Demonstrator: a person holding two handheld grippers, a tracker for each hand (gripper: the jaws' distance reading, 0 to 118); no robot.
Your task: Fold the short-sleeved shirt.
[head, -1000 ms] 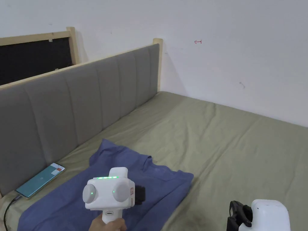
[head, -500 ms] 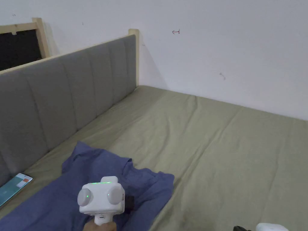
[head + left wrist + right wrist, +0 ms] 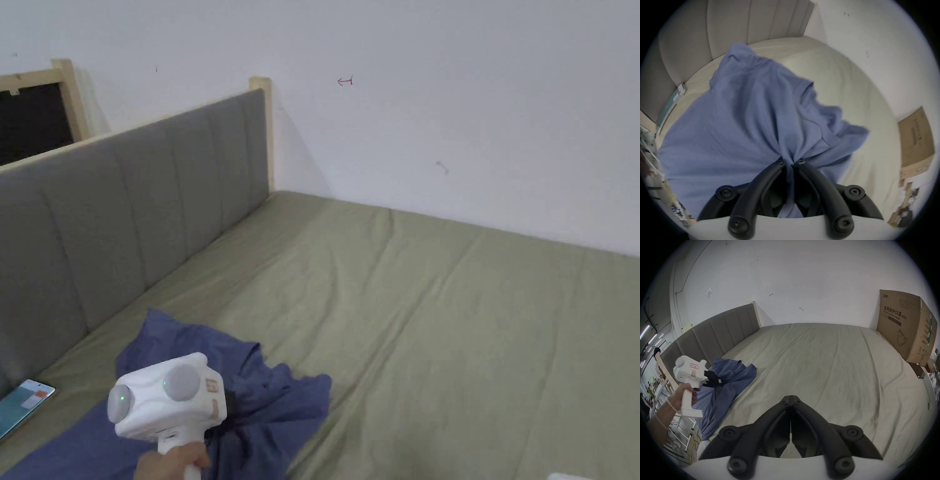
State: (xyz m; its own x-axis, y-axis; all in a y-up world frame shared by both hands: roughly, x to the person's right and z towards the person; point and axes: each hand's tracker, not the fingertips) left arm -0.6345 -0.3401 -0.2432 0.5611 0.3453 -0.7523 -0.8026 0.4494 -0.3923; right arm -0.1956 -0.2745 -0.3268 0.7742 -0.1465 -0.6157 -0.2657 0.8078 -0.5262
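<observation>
Left gripper [image 3: 790, 164], white-bodied with black jaws, clamped tight on a gathered pinch of the crumpled blue short-sleeved shirt [image 3: 740, 123], cloth squeezed between both jaw tips and drawn up into a peak. Now turned sideways in the head view [image 3: 228, 403], gripped by the left hand [image 3: 169, 464], whereas a second ago squarely facing forward over flatter cloth. Shirt [image 3: 262, 400] since bunched and pulled in from its right edge, folds piled near the jaws; lying along the left side of the olive-green bedsheet [image 3: 450, 325], close to the grey padded headboard [image 3: 125, 206], lower part trailing over the bed's near edge in the right gripper view [image 3: 730, 382]. Right gripper [image 3: 790, 400] with jaws closed together on nothing, poised above bare sheet near the bed's near edge, well apart from the shirt. Slim phone with lit screen [image 3: 24, 406] beside the headboard at the sheet's left edge, nearer the frame's border than before through camera shift. Brown cardboard box [image 3: 906, 331] at the bed's far right corner.
</observation>
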